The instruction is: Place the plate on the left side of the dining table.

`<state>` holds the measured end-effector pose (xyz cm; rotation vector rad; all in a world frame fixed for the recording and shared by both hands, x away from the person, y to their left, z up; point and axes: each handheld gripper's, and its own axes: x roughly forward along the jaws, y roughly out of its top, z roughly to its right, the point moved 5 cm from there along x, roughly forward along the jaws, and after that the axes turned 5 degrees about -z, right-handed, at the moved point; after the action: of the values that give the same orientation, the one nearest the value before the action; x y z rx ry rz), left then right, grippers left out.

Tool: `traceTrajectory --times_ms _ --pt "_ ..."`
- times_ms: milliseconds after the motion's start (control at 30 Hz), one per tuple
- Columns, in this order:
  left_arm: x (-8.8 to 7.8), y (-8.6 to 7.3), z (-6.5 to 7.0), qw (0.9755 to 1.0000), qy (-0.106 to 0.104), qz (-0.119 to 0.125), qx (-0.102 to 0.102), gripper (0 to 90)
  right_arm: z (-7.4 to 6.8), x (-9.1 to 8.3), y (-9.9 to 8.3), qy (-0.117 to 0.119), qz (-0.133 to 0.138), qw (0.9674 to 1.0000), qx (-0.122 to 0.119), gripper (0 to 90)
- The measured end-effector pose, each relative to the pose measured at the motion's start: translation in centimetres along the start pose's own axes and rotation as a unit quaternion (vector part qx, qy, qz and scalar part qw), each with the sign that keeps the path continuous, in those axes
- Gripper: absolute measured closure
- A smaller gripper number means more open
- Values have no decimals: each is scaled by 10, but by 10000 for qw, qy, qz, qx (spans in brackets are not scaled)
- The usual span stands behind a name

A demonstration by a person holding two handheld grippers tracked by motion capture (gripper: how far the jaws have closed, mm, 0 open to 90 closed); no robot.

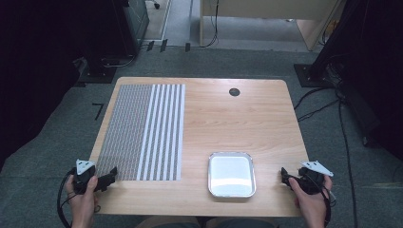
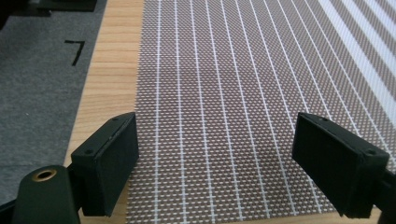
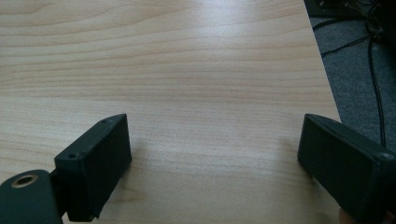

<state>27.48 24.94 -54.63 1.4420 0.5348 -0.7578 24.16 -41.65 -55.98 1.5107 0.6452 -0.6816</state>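
Left tongs (image 1: 108, 177): held in the person's left hand (image 1: 83, 197) at the near left corner of the tabletop (image 1: 247, 118), jaws spread wide and empty, poised just above the near edge of the woven placemat (image 1: 142, 130). In the left gripper view the same tongs (image 2: 215, 163) frame the mat's (image 2: 233, 93) brown weave with its fine white lines, with no contact between jaw and fabric evident. The placemat lies flat and square along the left half of the tabletop, one band of broader white stripes on its right side; no fold, lift or shift is apparent. Centre right, near the front edge, sits an empty metal tray (image 1: 231, 174), well apart from the mat. Right tongs (image 1: 286, 177): held in the right hand (image 1: 311, 199) at the near right corner, jaws likewise wide and empty; the right gripper view shows them (image 3: 215, 163) over bare wood (image 3: 187, 70) only. Assessment: work appears to stand at its very start. Nothing is gripped, nothing rests in the tray, and the mat, the item nearest the left tongs, remains to be grasped and handled.
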Motion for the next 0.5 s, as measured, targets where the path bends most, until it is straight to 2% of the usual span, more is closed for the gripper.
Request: traceTrajectory --times_ms 100,167,200,300,333,500 --pt "-2 0 0 9999 -126 46 -51 148 0 0 0 -2 -4 10000 26 104" --pt "-4 1 0 9998 -167 95 -24 158 1 -1 0 -16 46 10000 64 142" --pt "-6 2 3 9998 12 187 31 215 1 -2 1 -41 122 9999 45 141" --pt "-8 3 6 9996 20 246 117 203 0 -4 2 -68 198 9998 17 141" --pt "-9 5 8 9996 74 274 87 202 0 -5 3 -78 254 9996 57 141" --pt "-10 7 8 9995 78 314 -40 179 -2 -8 5 -79 338 9994 60 141"
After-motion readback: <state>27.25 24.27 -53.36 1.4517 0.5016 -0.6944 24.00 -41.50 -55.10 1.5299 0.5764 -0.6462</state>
